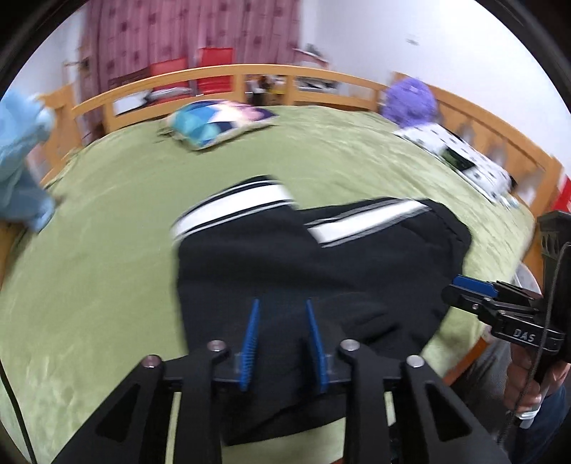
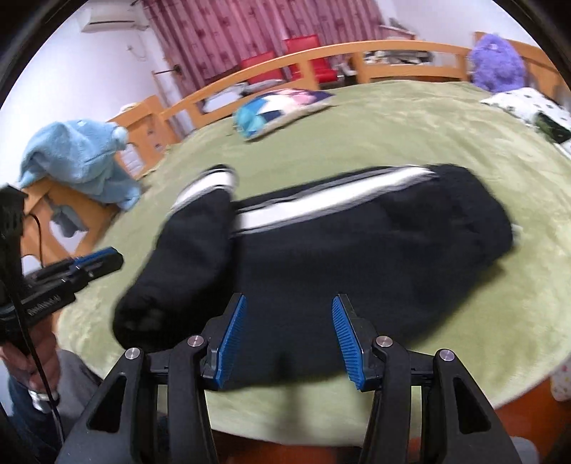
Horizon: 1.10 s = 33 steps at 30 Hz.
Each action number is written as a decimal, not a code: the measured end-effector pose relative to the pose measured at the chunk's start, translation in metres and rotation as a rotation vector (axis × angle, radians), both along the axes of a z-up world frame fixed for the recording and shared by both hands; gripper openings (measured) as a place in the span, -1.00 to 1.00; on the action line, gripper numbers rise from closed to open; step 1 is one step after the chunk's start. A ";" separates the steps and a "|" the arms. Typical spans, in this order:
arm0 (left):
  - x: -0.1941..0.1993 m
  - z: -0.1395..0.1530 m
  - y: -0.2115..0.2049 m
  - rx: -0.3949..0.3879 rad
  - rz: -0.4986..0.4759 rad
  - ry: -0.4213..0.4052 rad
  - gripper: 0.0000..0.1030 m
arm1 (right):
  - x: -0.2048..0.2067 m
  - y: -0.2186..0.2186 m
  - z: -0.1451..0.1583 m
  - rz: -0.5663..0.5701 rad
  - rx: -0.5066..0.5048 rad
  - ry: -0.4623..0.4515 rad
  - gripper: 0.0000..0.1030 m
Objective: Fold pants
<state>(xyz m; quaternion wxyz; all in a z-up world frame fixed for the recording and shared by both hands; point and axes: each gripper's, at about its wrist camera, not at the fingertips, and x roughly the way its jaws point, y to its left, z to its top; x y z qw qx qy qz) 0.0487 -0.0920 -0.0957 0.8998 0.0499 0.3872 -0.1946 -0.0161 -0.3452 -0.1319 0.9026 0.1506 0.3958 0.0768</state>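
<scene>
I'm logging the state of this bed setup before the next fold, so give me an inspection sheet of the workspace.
Surface: green bedspread, lying flat.
Job's things: black pants with white side stripes, lying partly folded, one leg end doubled over on the left.
Clutter: patterned cushion, purple plush toy, spotted white bedding, light blue garment over the bed frame.
Grippers: left gripper open above the pants, nothing between the pads; right gripper open, nothing held.
Cables: black cable hanging by the left gripper's handle.
Surroundings: wooden bed rail, pink curtains, red chairs.
</scene>
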 end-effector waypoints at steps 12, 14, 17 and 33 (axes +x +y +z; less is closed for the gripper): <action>0.001 -0.039 0.101 -0.044 0.164 0.090 -0.34 | 0.087 0.094 -0.054 0.045 0.142 0.205 -0.03; 0.005 -0.045 0.110 -0.054 0.174 0.118 -0.34 | 0.086 0.099 -0.047 0.033 0.122 0.166 -0.49; 0.009 -0.045 0.116 -0.063 0.173 0.138 -0.34 | 0.075 0.103 -0.006 0.082 0.057 -0.001 -0.63; 0.034 -0.004 0.016 -0.070 0.078 0.074 -0.34 | 0.061 -0.101 0.046 -0.128 -0.037 -0.109 -0.67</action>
